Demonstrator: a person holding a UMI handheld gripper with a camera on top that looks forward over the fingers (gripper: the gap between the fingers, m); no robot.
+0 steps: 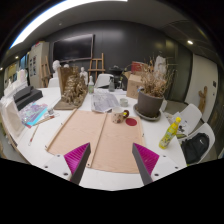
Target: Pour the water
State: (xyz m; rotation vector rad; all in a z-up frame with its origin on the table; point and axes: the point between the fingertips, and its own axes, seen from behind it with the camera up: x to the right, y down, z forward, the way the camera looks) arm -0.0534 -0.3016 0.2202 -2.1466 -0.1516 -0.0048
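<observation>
We judge the pour not yet begun: the likeliest water vessel, a yellow-green bottle (172, 131), lies tilted at the right edge of the tabletop (60, 108), well apart from the fingers, and we cannot pick out a receiving cup. The hand-held gripper (111, 160) hangs spread and empty over the brown mats (100, 138), pads (146, 158) pinching nothing. Reach, grasp and pour all remain; a potted dry plant (152, 90) stands far right of the mats.

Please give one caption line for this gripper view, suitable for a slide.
Open gripper above brown mat, yellow bottle at right.
</observation>
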